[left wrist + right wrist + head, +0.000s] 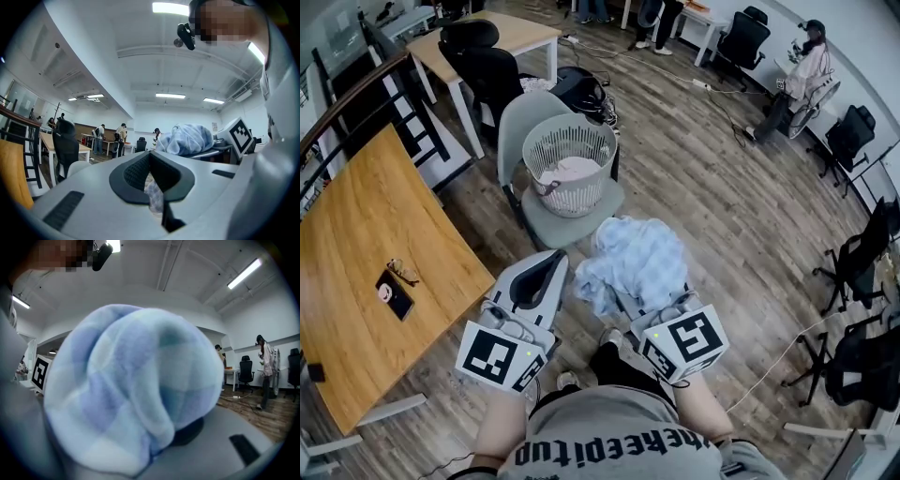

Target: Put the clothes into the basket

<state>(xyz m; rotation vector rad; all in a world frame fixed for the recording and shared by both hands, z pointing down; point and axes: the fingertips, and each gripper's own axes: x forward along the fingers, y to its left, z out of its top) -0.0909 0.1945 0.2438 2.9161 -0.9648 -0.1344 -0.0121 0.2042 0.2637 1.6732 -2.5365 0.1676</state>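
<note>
Blue checked garment (636, 258) between jaws of right tongs (626, 296), short of basket (567, 202)

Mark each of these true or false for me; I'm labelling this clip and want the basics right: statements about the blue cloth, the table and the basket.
1. The right tongs grip a light blue checked cloth. True.
2. A small dark flat thing lies on the wooden table. True.
3. The basket stands on the wooden table. False: it stands on the seat of a grey chair.
4. The basket is empty. False: pale pink clothing already lies in it.
</note>
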